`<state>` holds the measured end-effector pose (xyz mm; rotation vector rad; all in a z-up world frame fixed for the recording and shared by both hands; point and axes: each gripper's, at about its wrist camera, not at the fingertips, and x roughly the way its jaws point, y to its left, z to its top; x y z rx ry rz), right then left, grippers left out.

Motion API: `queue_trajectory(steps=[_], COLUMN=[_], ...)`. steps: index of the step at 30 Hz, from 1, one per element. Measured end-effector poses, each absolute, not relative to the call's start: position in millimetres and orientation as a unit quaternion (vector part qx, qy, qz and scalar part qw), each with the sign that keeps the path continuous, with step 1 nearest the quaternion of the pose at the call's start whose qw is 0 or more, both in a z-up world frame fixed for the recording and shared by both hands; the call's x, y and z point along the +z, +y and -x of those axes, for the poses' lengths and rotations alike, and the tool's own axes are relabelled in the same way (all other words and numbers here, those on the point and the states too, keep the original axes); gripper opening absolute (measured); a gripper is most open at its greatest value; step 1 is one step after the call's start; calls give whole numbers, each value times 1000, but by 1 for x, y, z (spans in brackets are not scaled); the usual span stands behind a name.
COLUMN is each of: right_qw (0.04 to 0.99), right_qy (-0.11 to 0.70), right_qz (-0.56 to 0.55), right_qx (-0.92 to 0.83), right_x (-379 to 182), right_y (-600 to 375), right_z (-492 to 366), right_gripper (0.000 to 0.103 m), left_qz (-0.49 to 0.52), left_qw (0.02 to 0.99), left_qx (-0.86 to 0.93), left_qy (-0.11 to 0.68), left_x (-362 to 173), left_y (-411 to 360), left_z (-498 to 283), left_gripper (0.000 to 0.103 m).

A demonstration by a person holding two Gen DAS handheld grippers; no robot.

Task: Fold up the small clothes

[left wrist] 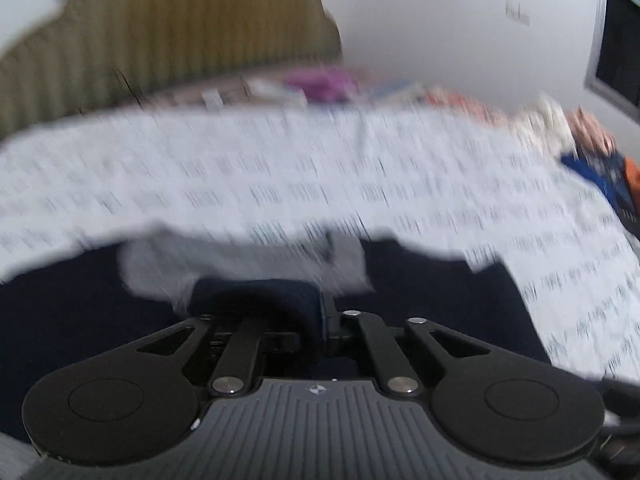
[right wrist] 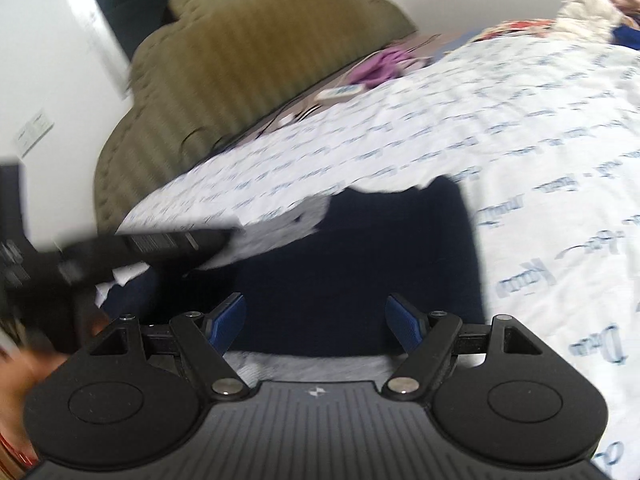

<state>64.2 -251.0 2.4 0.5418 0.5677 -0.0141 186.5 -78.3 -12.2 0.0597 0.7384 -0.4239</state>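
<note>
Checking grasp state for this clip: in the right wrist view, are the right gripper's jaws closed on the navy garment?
No, the right gripper stands wide open above the navy garment, its blue pads well apart.

Both wrist views look close over bed, sharing navy garment

So the bed's white sheet has blue-grey cursive writing printed all over it. On top sits a dark navy fabric garment with a light grey panel at its 10 o'clock corner. The padded ribbed headboard is olive green. There's a purple crumpled cloth up at 12, and the right tool has blue pads on black arms.
</note>
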Motion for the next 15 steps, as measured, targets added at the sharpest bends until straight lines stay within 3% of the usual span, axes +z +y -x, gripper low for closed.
queue_trajectory(steps=[1, 3, 6, 8, 15], right_qw=[923, 922, 919, 917, 890], right_qy=[274, 268, 263, 263, 294], right_qz=[-268, -278, -293, -299, -344], right_qx=[-15, -26, -26, -13, 64], right_x=[2, 2, 3, 3, -7], right_y=[-256, -266, -275, -276, -263], right_z=[-63, -62, -66, -75, -129], right_gripper=[77, 77, 77, 77, 77], left_qz=[-24, -7, 24, 54, 116], left_qw=[901, 891, 905, 914, 922], left_qx=[-212, -223, -214, -206, -166], left_qy=[378, 395, 366, 346, 330], left_x=[-19, -25, -10, 6, 43], left_y=[-77, -72, -52, -35, 36], left_z=[-187, -195, -192, -188, -178], left_gripper=[35, 71, 95, 102, 102])
